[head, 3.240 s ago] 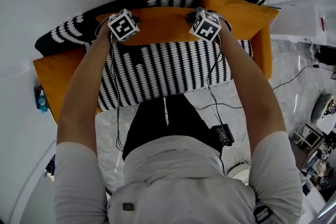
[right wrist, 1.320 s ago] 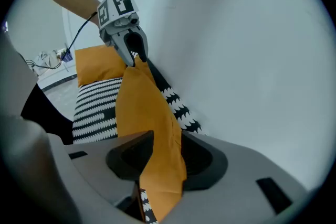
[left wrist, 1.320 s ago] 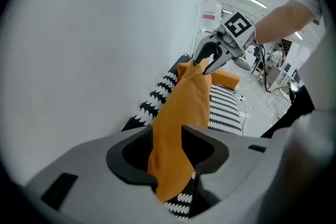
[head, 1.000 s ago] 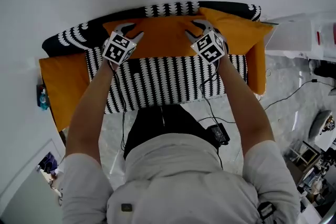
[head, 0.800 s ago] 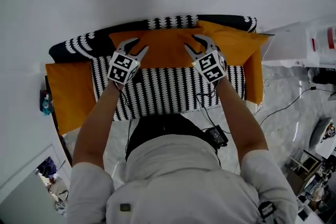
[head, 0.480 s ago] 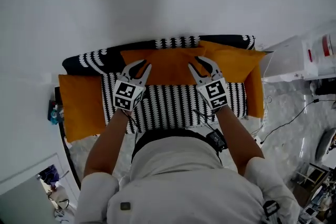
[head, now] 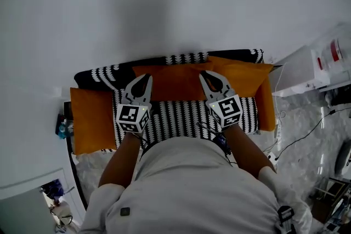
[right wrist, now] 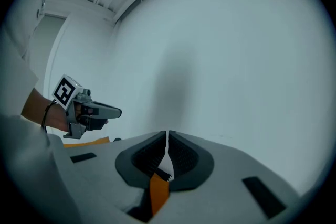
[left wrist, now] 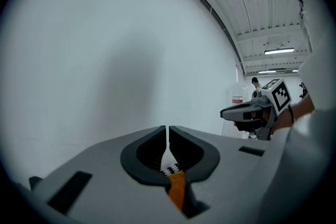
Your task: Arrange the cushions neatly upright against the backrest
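Standing close before the sofa (head: 181,116), the person holds both tools over its black-and-white seat. The left hand-held gripper (head: 143,80) and the right hand-held gripper (head: 211,78) point toward the wall (head: 164,3). The jaws of each are closing, already almost together, and nothing is between them. Under their tips the middle orange cushion (head: 175,79) leans against the patterned backrest (head: 164,60). A second orange cushion (head: 245,73) stands just beside it on the right. At the left end lies an orange piece (head: 90,118), perhaps another cushion.
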A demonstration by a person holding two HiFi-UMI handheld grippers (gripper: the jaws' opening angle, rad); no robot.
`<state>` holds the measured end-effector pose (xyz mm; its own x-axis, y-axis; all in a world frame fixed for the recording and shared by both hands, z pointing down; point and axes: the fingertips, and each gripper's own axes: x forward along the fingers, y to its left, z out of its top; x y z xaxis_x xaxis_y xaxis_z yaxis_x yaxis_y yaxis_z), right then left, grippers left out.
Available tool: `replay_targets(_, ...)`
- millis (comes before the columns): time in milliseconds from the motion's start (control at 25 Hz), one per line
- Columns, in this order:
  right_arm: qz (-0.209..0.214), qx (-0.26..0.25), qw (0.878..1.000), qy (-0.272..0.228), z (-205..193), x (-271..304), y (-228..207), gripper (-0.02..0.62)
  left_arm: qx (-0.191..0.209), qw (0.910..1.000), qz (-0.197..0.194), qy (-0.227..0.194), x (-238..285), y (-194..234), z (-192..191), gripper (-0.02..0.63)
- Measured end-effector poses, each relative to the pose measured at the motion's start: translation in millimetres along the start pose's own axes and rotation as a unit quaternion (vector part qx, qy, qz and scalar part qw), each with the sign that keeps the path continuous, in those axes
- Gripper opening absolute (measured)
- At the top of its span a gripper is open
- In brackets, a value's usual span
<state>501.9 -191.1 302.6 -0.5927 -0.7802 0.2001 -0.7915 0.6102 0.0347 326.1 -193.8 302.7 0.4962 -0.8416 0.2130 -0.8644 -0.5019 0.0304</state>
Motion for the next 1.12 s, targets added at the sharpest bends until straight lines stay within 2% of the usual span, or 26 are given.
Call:
replay_targets(320,0.012,-0.015,1.0,-0.015,15,-11,-1,0.026,0.004,0.9998,0.019,-0.009,-13,-2,10,0.01)
replay_targets(480,0.034,-0.016,0.999,-0.017,17,-9,3,0.026,0.005,0.9995,0.031,-0.008,-21,-4,12,0.009)
replay_targets(640,0.065,-0.009,0.998,-0.015,11,-5,15,0.026,0.001,0.9981,0.061,-0.003,-42,0,9,0.009)
replay_targets(880,0.112,-0.025,0.993,-0.017,17,3,54,0.026,-0.009,0.9938,0.11,-0.009,-95,16,3,0.009)
replay_targets(1120,0.145,-0.036,0.989,-0.021,27,10,113,0.026,-0.025,0.9876,0.152,-0.028,-159,41,-5,0.009)
